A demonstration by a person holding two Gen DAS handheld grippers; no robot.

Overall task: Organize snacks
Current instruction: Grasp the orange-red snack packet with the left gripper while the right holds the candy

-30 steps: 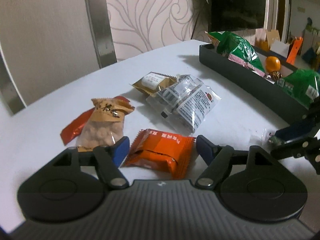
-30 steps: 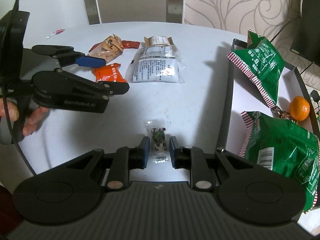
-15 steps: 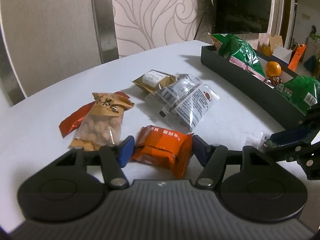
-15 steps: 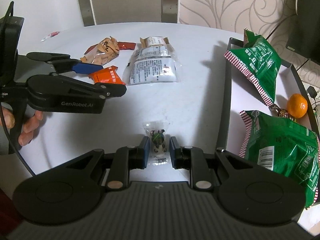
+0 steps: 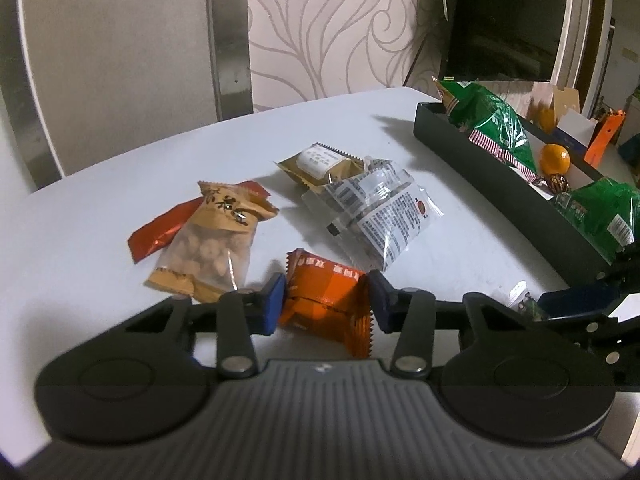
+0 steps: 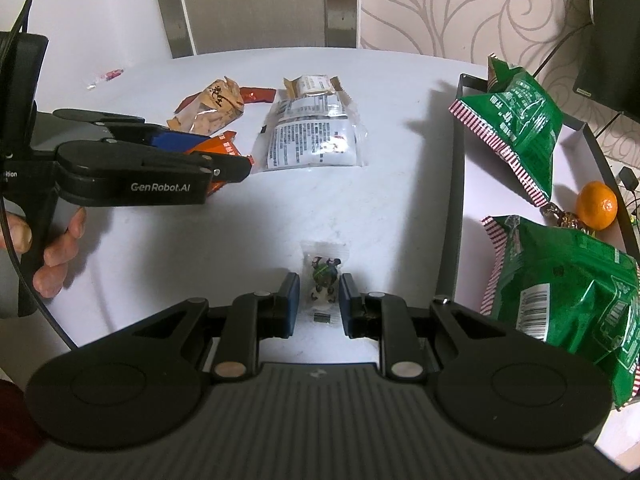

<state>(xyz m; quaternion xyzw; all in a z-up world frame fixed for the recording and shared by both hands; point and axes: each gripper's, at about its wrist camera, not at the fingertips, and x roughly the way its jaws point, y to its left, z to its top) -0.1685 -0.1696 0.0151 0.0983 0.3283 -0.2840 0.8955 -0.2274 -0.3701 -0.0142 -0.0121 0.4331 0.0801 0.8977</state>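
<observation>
**Two wrappers bracketed**

On the desk (image 6: pixel 168 280), the left gripper (image 5: pixel 326 300) has jaws spread around the orange packet (image 5: pixel 326 300); the right gripper (image 6: pixel 319 304) likewise straddles the small clear candy packet (image 6: pixel 325 276). Both look light, crinkly, slippery: pinch mid-body.

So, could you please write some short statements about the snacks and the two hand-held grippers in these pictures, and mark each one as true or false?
1. The left hand-held gripper has the orange packet between its fingers. True.
2. The tangerine lies on the white table beside the peanuts. False: it is in the black tray, near the two green bags.
3. The right hand-held gripper holds a green bag. False: a small clear packet lies between its fingers.
4. The peanut bag lies partly over a red packet. True.
5. The tray holds three green bags. False: two are visible.
</observation>
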